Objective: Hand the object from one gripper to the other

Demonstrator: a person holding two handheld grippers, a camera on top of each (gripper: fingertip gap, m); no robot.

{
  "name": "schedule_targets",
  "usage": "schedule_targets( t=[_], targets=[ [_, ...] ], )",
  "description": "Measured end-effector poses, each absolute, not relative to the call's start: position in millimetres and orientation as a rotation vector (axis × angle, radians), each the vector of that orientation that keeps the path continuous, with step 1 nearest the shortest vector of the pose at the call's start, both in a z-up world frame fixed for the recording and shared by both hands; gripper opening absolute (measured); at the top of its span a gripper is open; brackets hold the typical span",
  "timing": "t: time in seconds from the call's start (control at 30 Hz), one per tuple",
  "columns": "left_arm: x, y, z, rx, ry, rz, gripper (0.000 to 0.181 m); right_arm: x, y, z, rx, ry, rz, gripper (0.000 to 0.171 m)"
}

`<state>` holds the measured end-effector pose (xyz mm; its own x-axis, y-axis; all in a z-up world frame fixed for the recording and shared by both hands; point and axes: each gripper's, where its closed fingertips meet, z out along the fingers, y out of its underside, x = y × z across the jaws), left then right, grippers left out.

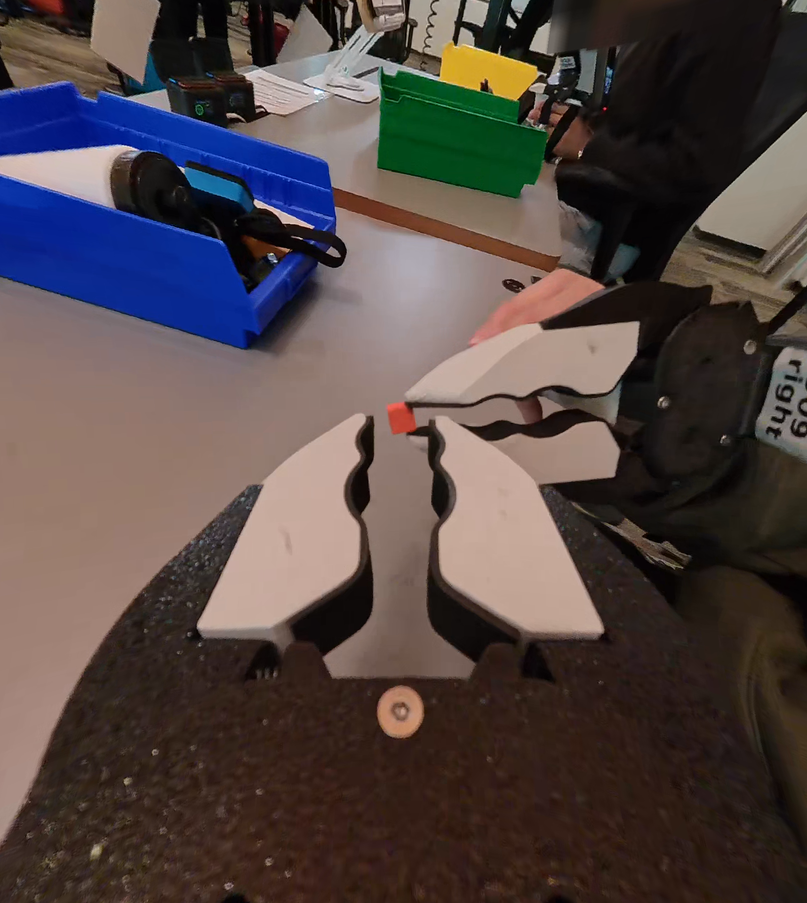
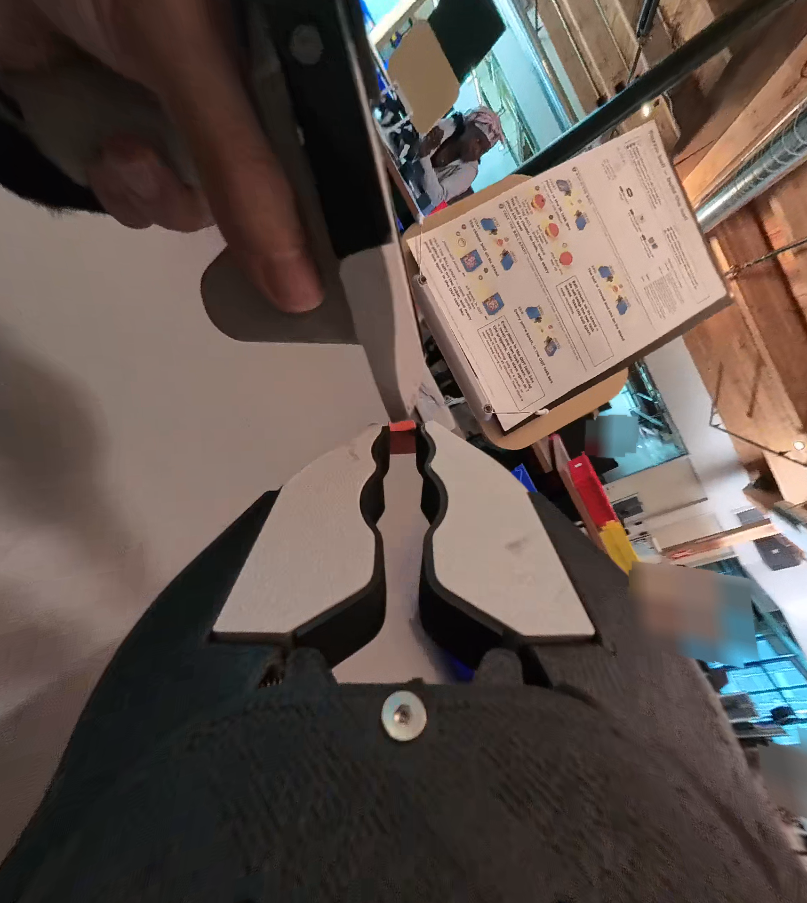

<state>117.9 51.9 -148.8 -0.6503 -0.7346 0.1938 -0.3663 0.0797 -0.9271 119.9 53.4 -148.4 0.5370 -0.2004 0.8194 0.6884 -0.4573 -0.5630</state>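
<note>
Mid-handover: right gripper [image 1: 408, 418] pinches red cube [image 1: 401, 418] at its tips above the surface [image 1: 147, 440]. Left gripper [image 1: 401, 427], jaws parted, empty, just short; next, straddle cube and close

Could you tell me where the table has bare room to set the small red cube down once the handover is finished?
The grey table is bare left of the left tongs, in front of the blue bin. It is crowded on the right, where the right tongs hold the red cube beside a hand.
</note>
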Motion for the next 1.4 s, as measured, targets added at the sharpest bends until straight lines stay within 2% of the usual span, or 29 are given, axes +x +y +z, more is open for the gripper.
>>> schedule_targets(
  t=[0.33, 0.4, 0.7, 0.93, 1.03, 1.13, 1.23, 1.33, 1.4],
  targets=[
    [110, 45, -142, -1.079, 2.068, -1.789, 0.015, 108, 53, -135, -1.62, -0.477, -1.154, 0.009],
    [104, 43, -137, -1.045, 2.085, -1.898, 0.02, 100, 52, -129, -1.553, -0.502, -1.125, 0.01],
    [80, 45, -119, -0.979, 2.105, -2.432, 0.011, 78, 52, -113, -1.429, -0.519, -0.961, 0.01],
    [72, 45, -116, -0.934, 2.109, -2.639, 0.011, 71, 53, -110, -1.403, -0.503, -0.85, 0.01],
    [74, 47, -119, -0.857, 2.099, -2.59, 0.01, 73, 54, -114, -1.427, -0.465, -0.764, 0.012],
    [79, 52, -119, -0.664, 2.015, -2.402, 0.01, 76, 54, -112, -1.447, -0.34, -0.534, 0.02],
    [79, 57, -115, -0.441, 1.944, -2.181, 0.01, 85, 54, -109, -1.459, -0.075, -0.086, 0.043],
    [75, 59, -109, -0.254, 1.874, -2.043, 0.01, 85, 52, -106, -1.373, 0.165, 0.459, 0.049],
    [73, 59, -108, -0.188, 1.844, -1.99, 0.01, 86, 53, -109, -1.31, 0.299, 0.72, 0.043]
  ],
)
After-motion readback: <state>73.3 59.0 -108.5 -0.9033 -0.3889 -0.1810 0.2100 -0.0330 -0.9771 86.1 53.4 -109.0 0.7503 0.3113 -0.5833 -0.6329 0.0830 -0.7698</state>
